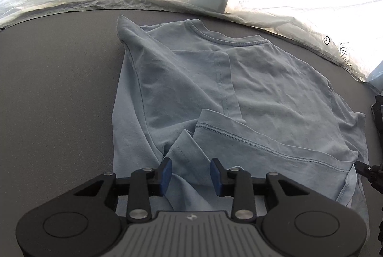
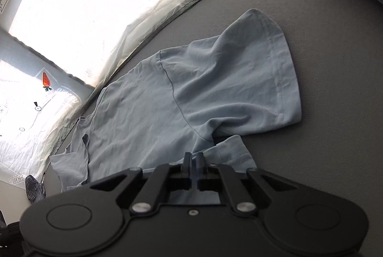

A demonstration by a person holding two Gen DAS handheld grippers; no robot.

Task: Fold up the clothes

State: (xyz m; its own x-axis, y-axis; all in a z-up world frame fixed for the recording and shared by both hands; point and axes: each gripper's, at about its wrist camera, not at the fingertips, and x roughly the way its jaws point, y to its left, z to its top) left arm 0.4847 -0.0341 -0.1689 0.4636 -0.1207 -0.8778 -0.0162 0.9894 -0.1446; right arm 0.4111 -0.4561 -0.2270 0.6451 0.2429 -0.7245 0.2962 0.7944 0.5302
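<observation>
Shirt (image 1: 251,80) pale blue, rumpled, half-folded on grey table (image 1: 59,89) (one sleeve out); left gripper (image 1: 190,175) jaws apart over a fold, right gripper (image 2: 194,162) pinched closed at hem.

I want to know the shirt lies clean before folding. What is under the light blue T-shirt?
The T-shirt lies on a dark grey tabletop, bare around it on the sides in view. What sits directly beneath the cloth is covered. One sleeve spreads flat on the same surface.

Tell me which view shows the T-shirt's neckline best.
Left wrist view: the ribbed collar of the T-shirt lies in plain sight. The right wrist view shows only a small piece of it, edge-on.
</observation>
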